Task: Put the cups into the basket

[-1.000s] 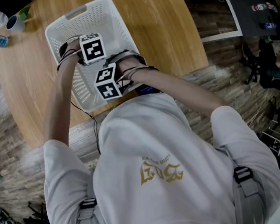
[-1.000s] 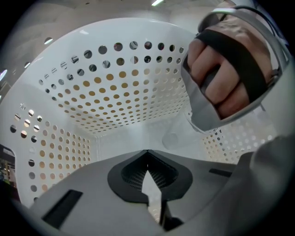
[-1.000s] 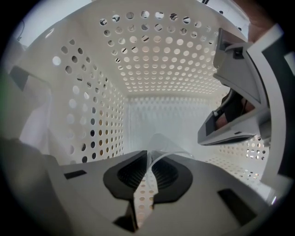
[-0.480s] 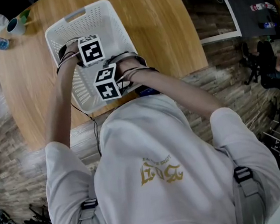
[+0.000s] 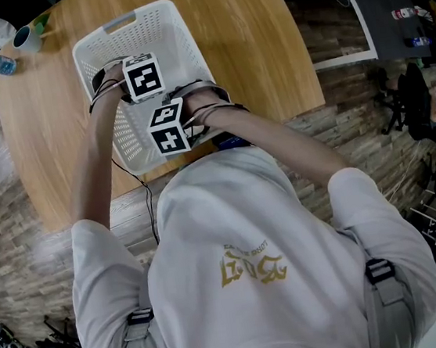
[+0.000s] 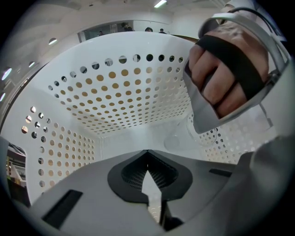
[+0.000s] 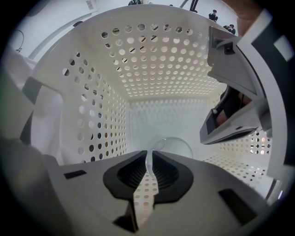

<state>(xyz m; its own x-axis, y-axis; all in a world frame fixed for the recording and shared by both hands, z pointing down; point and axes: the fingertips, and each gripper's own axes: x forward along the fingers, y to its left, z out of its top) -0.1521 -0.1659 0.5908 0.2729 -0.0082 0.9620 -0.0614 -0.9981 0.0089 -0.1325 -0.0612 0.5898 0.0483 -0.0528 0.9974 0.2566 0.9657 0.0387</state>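
Left gripper [image 6: 147, 159], right gripper [image 7: 148, 159] staying low inside white basket [image 5: 148, 20], positions barely changing. Right fingers [image 7: 170, 177] pinching clear cup [image 7: 173, 146] rim; left fingers [image 6: 129, 177] pressing together, empty. Cup release likely pending.

Hardly anything here can be read. The gold emblem [image 5: 251, 268] on the back of the person's white shirt [image 5: 303, 222] has a line of small lettering above it, too blurred to make out. The two marker cubes [image 5: 143, 76] [image 5: 166, 127] carry only black-and-white square patterns.
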